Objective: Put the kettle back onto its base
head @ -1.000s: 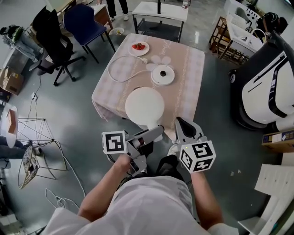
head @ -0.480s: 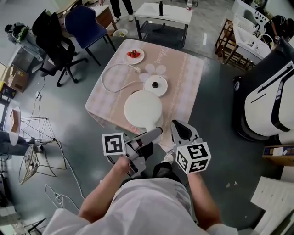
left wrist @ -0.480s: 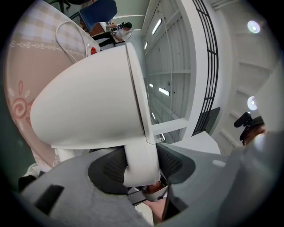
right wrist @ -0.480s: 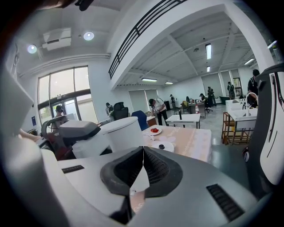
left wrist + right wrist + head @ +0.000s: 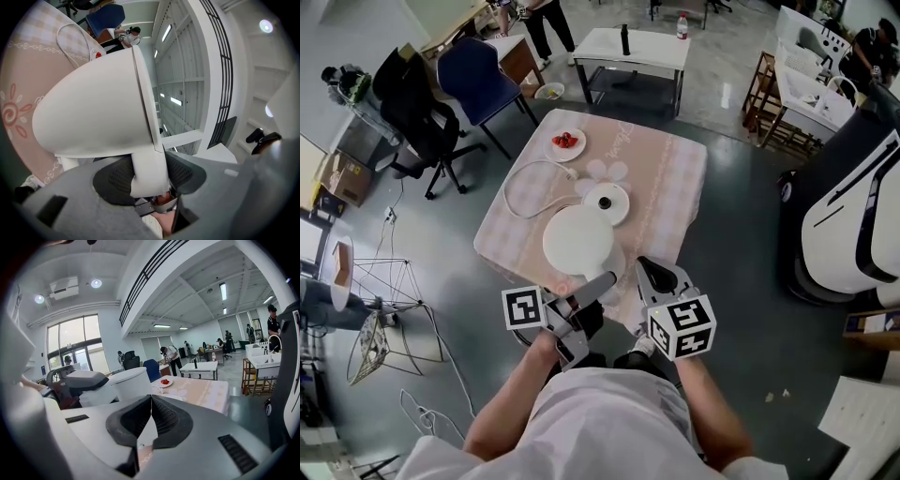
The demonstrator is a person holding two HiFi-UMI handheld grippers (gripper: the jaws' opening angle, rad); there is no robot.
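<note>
The white kettle [image 5: 578, 240] hangs over the near part of the pink checked table [image 5: 670, 192], its lid facing up in the head view. My left gripper [image 5: 584, 298] is shut on its handle [image 5: 149, 171], whose white bar sits between the dark pads. The round white base [image 5: 606, 202] with a dark centre stands just beyond the kettle, and its cord [image 5: 523, 184] loops off to the left. My right gripper [image 5: 659, 278] is shut on nothing, to the right of the kettle [image 5: 129, 383]; its pads [image 5: 164, 420] meet at the tips.
A plate of strawberries [image 5: 565, 142] sits at the table's far left. A blue chair [image 5: 478, 61] and a black office chair [image 5: 412, 94] stand at the far left, a white side table [image 5: 637, 45] behind. A large white machine [image 5: 853, 216] stands at the right.
Both grippers have moved forward toward the table, the left one carrying the kettle. The kettle now hangs closer to the base.
</note>
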